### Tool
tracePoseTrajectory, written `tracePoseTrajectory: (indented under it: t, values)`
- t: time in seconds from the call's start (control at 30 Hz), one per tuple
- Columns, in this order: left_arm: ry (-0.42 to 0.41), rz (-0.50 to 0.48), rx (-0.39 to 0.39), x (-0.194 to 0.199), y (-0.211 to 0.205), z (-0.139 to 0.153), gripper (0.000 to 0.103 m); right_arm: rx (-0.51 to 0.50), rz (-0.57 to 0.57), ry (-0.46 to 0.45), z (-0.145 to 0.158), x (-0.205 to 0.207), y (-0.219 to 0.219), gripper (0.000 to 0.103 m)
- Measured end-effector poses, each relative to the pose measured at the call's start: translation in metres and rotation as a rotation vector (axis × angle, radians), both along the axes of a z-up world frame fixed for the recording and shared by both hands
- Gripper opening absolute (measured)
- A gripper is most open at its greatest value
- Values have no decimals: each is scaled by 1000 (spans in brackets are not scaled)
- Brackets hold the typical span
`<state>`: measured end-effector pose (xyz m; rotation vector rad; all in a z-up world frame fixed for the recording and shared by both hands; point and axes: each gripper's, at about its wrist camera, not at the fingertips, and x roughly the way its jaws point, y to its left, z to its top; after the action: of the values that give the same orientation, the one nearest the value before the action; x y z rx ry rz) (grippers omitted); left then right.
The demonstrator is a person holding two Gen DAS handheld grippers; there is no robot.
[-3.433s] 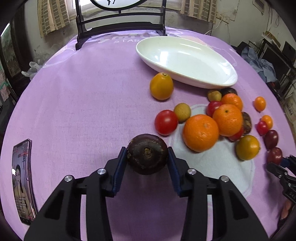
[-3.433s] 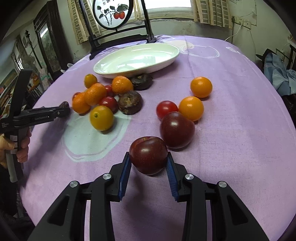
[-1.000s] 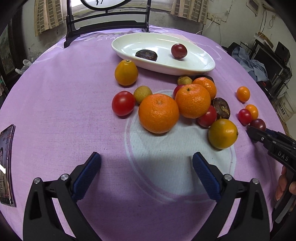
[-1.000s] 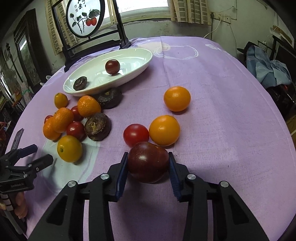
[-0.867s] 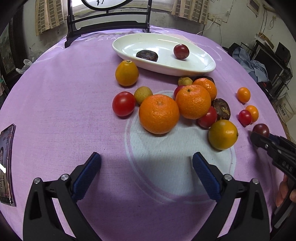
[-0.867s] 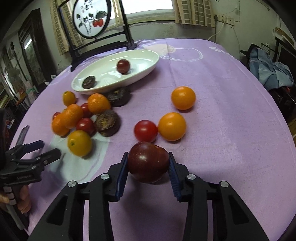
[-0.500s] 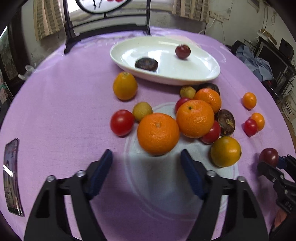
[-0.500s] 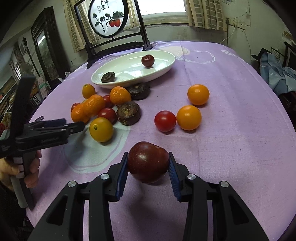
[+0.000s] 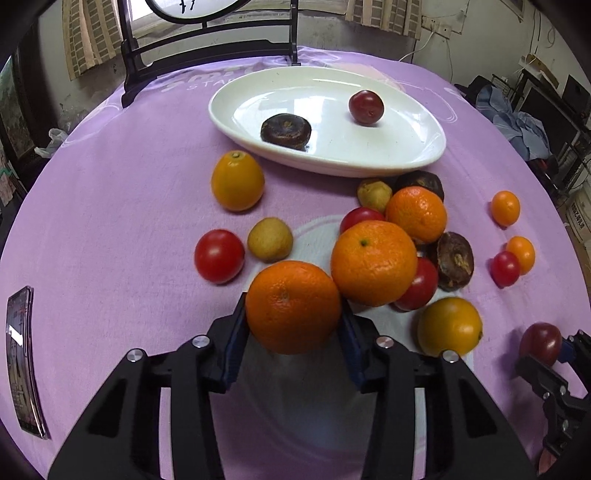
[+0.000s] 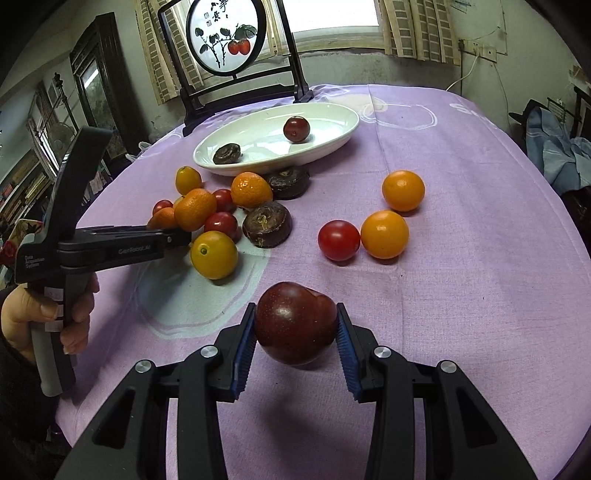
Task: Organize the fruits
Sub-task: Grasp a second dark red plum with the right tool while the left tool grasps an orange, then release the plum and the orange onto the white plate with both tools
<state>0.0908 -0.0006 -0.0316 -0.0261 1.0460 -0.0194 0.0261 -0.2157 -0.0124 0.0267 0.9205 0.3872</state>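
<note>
My left gripper [image 9: 293, 325] is shut on a large orange [image 9: 293, 306] at the near edge of a fruit pile. My right gripper [image 10: 295, 332] is shut on a dark red plum [image 10: 295, 322] held just above the purple cloth; it also shows at the right edge of the left wrist view [image 9: 540, 342]. The white oval dish [image 9: 406, 162] at the back holds a dark brown fruit [image 9: 285, 131] and a small dark red plum [image 9: 366, 108]. The pile holds a second orange [image 9: 373, 263], tangerines, red tomatoes and brown fruits.
A phone [image 9: 23, 362] lies at the cloth's left edge. A black wooden stand with a round painted panel [image 10: 221, 35] rises behind the dish. Two small oranges [image 10: 402, 190] and a red tomato [image 10: 338, 240] lie apart at the right. The person's hand [image 10: 48, 314] holds the left gripper.
My left gripper moved forward and closed on the large orange, which it was open short of before. My right gripper still holds the plum and has lifted and drawn back slightly.
</note>
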Motion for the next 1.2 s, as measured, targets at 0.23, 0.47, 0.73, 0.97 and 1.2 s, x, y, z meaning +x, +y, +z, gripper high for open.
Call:
tracePoseTrajectory:
  t: [0.23,0.47,0.73,0.97,1.2]
  values:
    - [-95,-76,-36,-32,3,42,44,9,33,-53,26,4,4,41]
    - [-218,-67,-36,-8,3,91,44,12,68,-172,73,38,27,41]
    - [-148,15,-23,87,5,73,44,3,25,-82,56,121,68,42]
    - [-69,45,30,146,6,39,44,-60,23,-13,24,161,89,42]
    - [-97,88,36,172,11,29,82,-58,23,10,14,174,95,60]
